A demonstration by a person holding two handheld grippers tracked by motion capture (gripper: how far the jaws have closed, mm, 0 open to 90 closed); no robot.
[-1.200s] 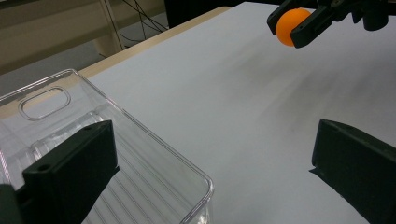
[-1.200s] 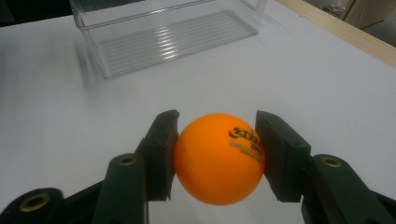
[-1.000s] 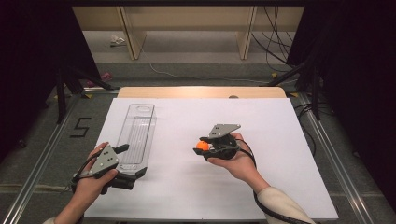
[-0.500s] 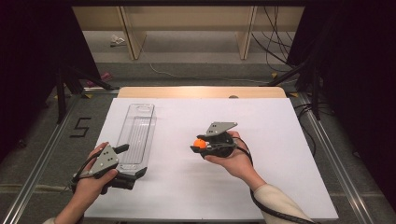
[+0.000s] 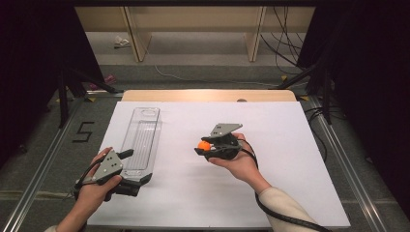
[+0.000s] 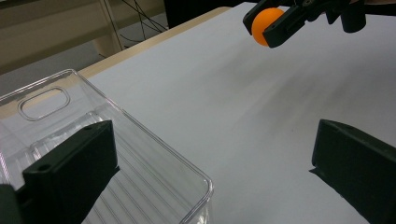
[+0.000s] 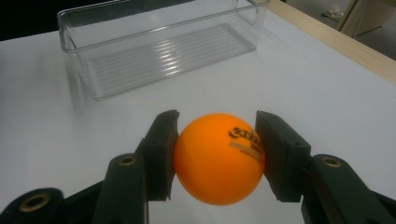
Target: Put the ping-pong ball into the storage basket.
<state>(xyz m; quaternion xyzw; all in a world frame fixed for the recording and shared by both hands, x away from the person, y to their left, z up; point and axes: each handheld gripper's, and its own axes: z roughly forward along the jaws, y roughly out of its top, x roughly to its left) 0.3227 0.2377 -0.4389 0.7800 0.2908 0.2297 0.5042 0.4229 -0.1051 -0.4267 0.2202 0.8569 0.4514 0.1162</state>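
A small orange ball (image 7: 218, 158) is pinched between the black pads of my right gripper (image 7: 217, 154), which is shut on it. In the high view the ball (image 5: 204, 144) hangs a little above the white table, mid-table, in the right gripper (image 5: 203, 146). A clear empty plastic tray (image 5: 142, 137) lies lengthwise at the left. My left gripper (image 5: 137, 166) rests at the tray's near end with its jaws wide open. From the left gripper (image 6: 210, 172), the tray's near corner (image 6: 201, 186) lies between the jaws, and the ball (image 6: 265, 25) shows farther off.
The white table top (image 5: 290, 159) ends at a wooden strip (image 5: 208, 95) along its far edge. A floor marking "5" (image 5: 83, 131) lies left of the table. Shelf legs (image 5: 135, 34) and cables (image 5: 285, 43) stand behind. Dark stands flank both sides.
My right gripper has drifted slightly farther up the table with the ball still clamped. The left gripper and the tray have stayed where they were.
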